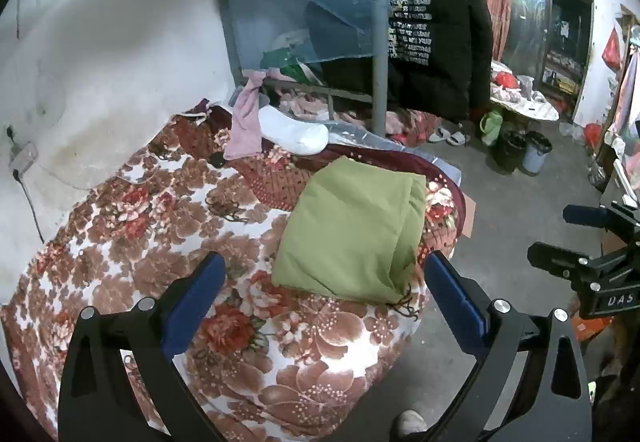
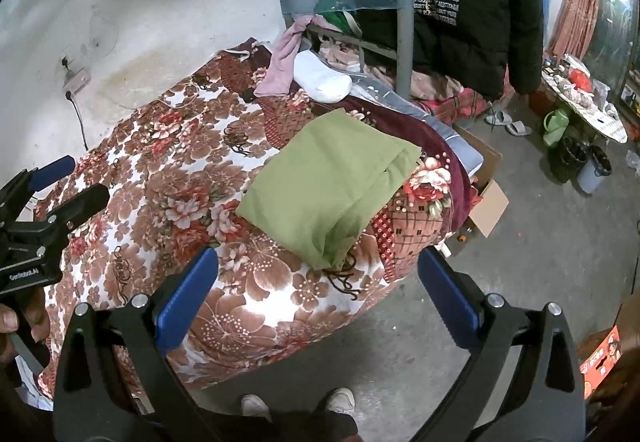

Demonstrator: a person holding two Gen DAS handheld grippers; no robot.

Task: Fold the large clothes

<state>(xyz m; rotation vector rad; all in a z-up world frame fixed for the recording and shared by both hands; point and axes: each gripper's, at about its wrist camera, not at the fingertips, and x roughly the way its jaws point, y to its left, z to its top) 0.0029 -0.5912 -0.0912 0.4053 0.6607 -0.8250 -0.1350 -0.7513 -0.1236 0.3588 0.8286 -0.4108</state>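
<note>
Two claws are in view, each with two blue-padded fingers spread wide and pinching nothing. The left claw (image 1: 322, 282) hangs above the near end of the bed, pointing forward and slightly down; the right claw (image 2: 318, 276) hangs beside it in the same pose, over the bed's near edge and the concrete floor (image 2: 540, 262). Just ahead of both, framed between their fingers, lies one green garment (image 1: 352, 230), folded into a thick rectangle on the floral blanket (image 1: 160, 242) that covers the bed, touching neither claw. Each claw shows at the edge of the other's view: the right one carries the letters "DAS", the left one a label that seems to read "GenRobot.AI". Farther ahead of the garment lie one white pillow (image 1: 294, 132) and one pink cloth (image 1: 246, 118), and beyond them hangs one black jacket (image 1: 436, 22) printed with lines of pale text too small to read. Below the right claw, two shoes (image 2: 298, 402) stand on the floor.
</note>
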